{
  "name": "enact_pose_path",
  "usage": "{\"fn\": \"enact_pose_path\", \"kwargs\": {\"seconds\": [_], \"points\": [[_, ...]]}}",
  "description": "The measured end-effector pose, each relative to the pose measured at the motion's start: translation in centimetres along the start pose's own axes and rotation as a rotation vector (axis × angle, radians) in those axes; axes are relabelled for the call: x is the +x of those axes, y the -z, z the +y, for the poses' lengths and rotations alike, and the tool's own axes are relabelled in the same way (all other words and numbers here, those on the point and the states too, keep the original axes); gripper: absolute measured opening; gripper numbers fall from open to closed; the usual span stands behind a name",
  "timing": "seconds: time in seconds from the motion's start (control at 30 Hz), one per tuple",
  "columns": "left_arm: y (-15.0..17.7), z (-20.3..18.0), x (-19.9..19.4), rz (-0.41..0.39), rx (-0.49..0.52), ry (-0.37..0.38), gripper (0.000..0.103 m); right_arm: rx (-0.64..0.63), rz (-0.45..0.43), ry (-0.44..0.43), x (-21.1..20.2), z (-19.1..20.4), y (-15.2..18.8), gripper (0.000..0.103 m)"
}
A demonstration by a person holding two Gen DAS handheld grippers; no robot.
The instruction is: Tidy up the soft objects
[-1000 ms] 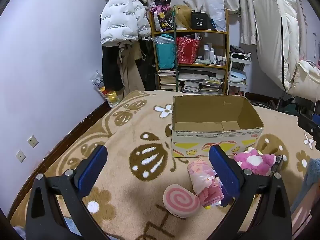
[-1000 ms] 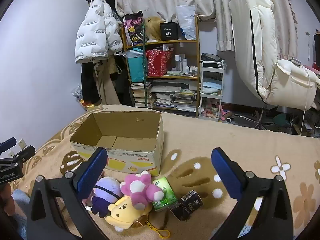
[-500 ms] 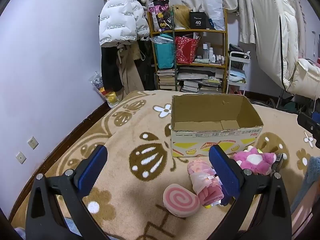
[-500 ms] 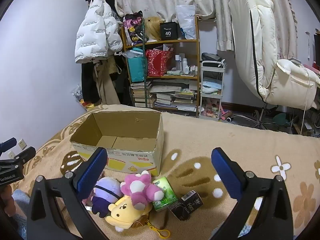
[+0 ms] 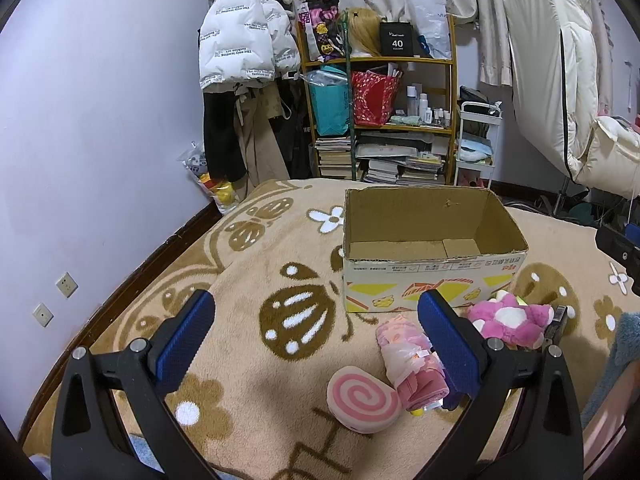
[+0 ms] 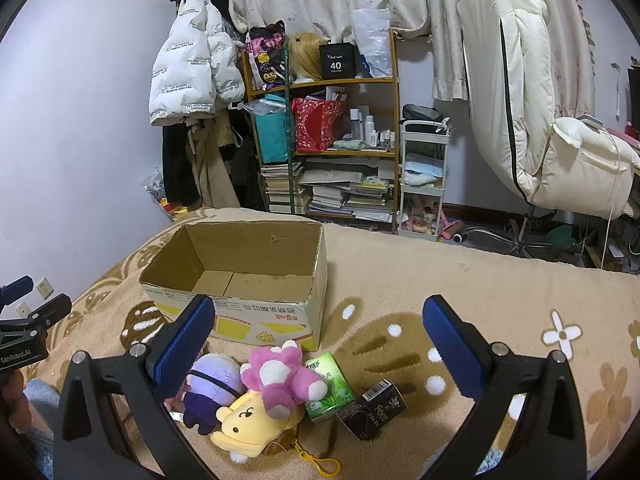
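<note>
Start of sorting, by the look of it: nothing yet in the box point(image 6: 240, 276). Both grippers, left point(image 5: 316, 340) and right point(image 6: 316, 344), spread wide and empty. Toys heaped on the blanket point(image 6: 460, 280) just before the box: pink plush point(image 6: 284, 376), yellow plush point(image 6: 248, 424), swirl cushion point(image 5: 362, 398). Next, probably: descend over one toy, close gently.

Left hand-held gripper point(image 5: 314, 330): jaws wide apart, holding nothing. Cardboard box point(image 5: 430, 276): open-topped, upright on patterned blanket point(image 5: 248, 280). Pink swirl cushion point(image 5: 363, 399), touching pink rolled cloth point(image 5: 408, 362). Pink flower plush point(image 5: 510, 320) just beside the box front.
</note>
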State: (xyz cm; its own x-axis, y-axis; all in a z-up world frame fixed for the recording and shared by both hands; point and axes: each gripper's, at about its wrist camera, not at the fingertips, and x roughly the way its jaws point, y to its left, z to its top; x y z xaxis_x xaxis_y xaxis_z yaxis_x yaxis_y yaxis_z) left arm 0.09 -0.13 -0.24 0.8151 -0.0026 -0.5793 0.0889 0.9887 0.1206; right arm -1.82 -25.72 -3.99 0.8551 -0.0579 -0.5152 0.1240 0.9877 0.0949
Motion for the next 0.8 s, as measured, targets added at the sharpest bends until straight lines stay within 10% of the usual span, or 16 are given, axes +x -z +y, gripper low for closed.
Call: {"fn": "enact_pose_path", "kwargs": {"seconds": [0.8], "points": [[0.08,0.12,-0.02,0.003,0.004,-0.001,0.101,0.005,0.002,0.000,-0.13,0.06,0.22,0.103]]}}
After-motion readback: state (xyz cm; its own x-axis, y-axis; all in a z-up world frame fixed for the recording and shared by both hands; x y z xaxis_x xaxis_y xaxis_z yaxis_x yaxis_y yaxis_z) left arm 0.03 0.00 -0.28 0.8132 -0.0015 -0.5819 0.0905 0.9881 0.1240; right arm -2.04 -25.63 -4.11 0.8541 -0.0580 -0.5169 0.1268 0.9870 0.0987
